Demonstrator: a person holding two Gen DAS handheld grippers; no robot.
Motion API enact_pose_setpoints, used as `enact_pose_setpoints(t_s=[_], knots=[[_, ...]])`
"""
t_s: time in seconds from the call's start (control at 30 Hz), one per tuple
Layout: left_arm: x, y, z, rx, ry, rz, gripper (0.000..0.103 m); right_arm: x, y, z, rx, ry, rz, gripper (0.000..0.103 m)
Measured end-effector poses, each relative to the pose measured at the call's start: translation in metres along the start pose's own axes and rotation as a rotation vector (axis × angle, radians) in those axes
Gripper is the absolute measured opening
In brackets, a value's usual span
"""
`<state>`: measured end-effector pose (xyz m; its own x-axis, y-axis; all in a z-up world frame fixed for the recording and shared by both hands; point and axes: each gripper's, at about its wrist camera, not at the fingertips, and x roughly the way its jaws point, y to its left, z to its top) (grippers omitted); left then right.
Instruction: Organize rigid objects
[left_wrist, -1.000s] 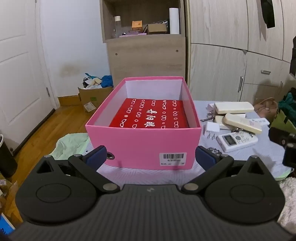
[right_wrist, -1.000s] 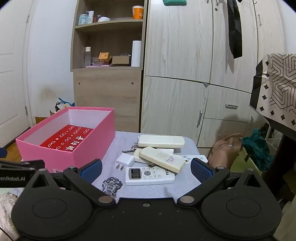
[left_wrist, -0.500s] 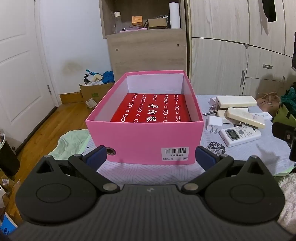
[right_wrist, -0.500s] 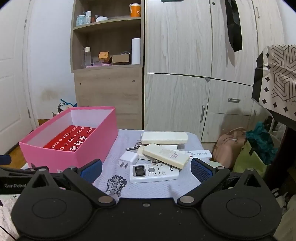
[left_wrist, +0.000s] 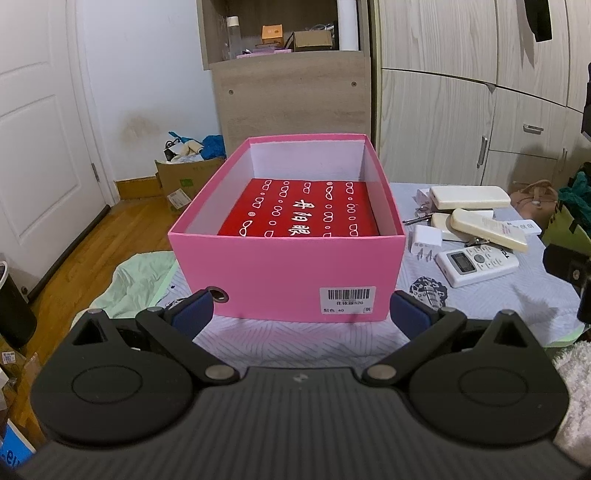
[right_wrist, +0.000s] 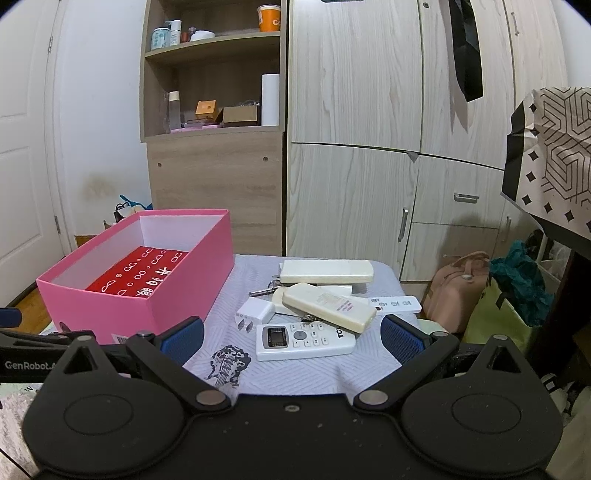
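An open pink box (left_wrist: 284, 275) with a red patterned package (left_wrist: 306, 214) inside stands on a cloth-covered table; it also shows in the right wrist view (right_wrist: 177, 295). To its right lie a white remote with a screen (right_wrist: 304, 340), a cream remote (right_wrist: 328, 306) lying across it, another cream remote (right_wrist: 325, 271), a thin white remote (right_wrist: 395, 304), a white plug adapter (right_wrist: 255, 312) and keys (right_wrist: 266, 290). My left gripper (left_wrist: 301, 310) is open and empty, just before the box's near wall. My right gripper (right_wrist: 291, 334) is open and empty, close before the white remote.
A wooden shelf unit (right_wrist: 214, 155) and wardrobe doors (right_wrist: 369, 147) stand behind the table. A cardboard box (left_wrist: 181, 181) with clutter sits on the wooden floor at left. A green cloth (left_wrist: 136, 280) hangs off the table's left. Bags (right_wrist: 458, 288) stand at right.
Both grippers have pulled back and risen a little, so the box and the remotes sit lower and slightly farther in view. Both stay open and empty.
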<state>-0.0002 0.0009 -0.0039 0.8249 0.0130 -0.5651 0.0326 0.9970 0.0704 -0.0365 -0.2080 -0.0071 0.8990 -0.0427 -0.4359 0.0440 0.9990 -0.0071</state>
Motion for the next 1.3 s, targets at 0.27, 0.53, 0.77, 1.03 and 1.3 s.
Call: enact_pose_setpoints(t_s=[0.27, 0.53, 0.77, 1.03, 1.3], knots=[[0.0002, 0.0004, -0.0014, 0.003, 0.001, -0.001, 0.103, 0.0023, -0.0004, -0.0022, 0.006, 0.008, -0.001, 0.103], [-0.0002, 0.0009, -0.0024, 0.003, -0.002, 0.002, 0.103, 0.0032, -0.0013, -0.0016, 0.010, 0.009, -0.004, 0.103], [0.0000, 0.0009, 0.0000, 0.008, 0.003, 0.004, 0.103, 0.0034, -0.0004, -0.0008, 0.001, 0.005, -0.004, 0.103], [-0.0032, -0.0025, 0.0012, 0.032, -0.007, 0.010, 0.103, 0.0012, 0.0014, -0.0005, -0.013, 0.008, 0.027, 0.103], [-0.0040, -0.0026, 0.0011, 0.031, -0.005, 0.011, 0.103, 0.0014, 0.0021, -0.0009, -0.016, 0.012, 0.030, 0.103]])
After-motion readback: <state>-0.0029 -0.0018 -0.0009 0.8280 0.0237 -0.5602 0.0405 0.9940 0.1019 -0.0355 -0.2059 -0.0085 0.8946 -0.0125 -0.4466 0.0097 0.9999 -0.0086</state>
